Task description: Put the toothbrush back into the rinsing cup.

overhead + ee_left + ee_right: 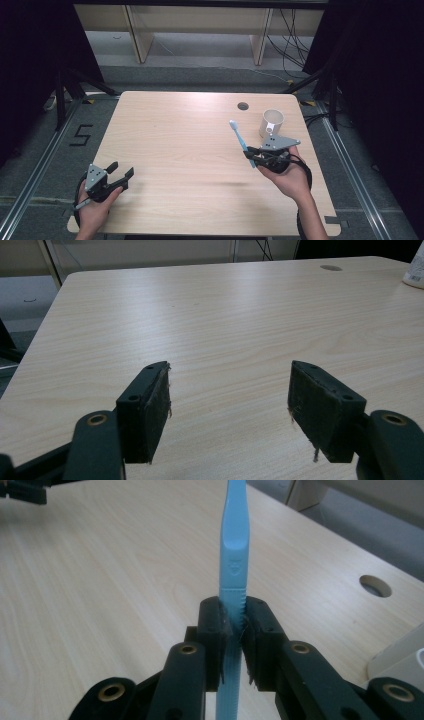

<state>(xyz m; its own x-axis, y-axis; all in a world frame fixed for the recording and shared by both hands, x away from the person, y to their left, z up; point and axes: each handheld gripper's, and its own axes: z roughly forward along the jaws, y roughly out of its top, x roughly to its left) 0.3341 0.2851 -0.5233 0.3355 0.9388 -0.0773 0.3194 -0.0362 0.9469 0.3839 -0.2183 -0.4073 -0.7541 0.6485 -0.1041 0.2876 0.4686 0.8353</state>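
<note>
My wooden table [190, 150] and the cup on it

The table is light wood with rounded corners, and most of its top is bare. A white cup [271, 123] stands upright on it near the far right corner. Just beside the cup, to its left, there is a small round hole [243, 106] in the tabletop near the far edge.
</note>
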